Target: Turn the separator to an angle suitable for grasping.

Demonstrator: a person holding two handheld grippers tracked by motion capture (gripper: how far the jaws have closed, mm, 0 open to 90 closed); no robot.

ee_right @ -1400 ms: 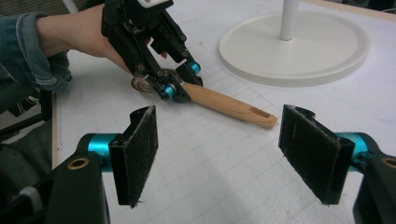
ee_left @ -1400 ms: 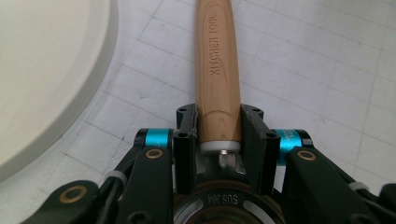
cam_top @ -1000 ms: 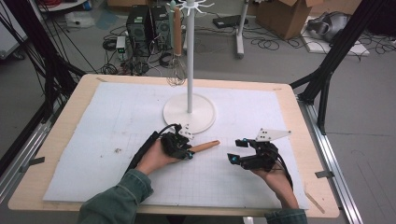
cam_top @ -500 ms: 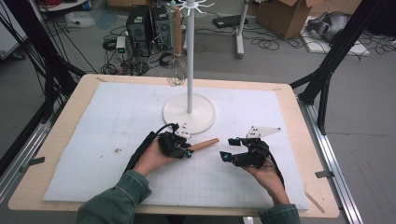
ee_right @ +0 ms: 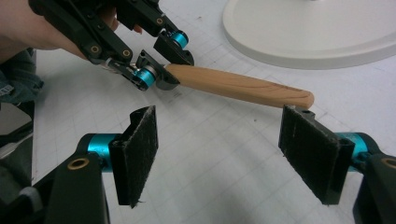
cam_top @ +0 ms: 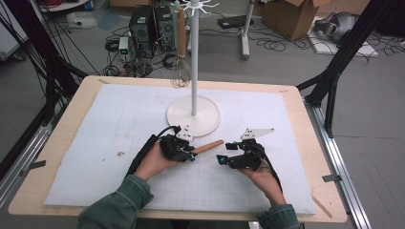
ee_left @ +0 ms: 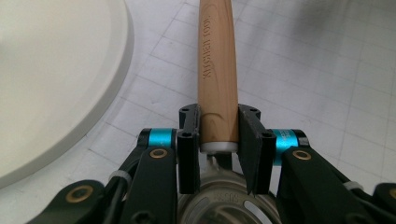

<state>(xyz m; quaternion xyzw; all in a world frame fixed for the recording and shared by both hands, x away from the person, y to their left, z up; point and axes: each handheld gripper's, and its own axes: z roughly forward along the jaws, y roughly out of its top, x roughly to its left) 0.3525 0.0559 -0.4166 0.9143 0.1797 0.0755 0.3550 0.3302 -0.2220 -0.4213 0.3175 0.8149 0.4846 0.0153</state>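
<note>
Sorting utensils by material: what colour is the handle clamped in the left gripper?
Light brown wood grain, the wooden handle shows best in the left gripper view.

Even, soft overhead light falls across the white surface (cam_top: 119,124), bright without harsh glare; shadows under the hands are faint and short. The high view is slightly soft and grainy, with the floor behind dimmer. In the left gripper view the wooden handle (ee_left: 217,70) just ahead of the tool is sharp, its far end blurred. The right gripper view is crisp, its pads (ee_right: 140,149) dark.
</note>
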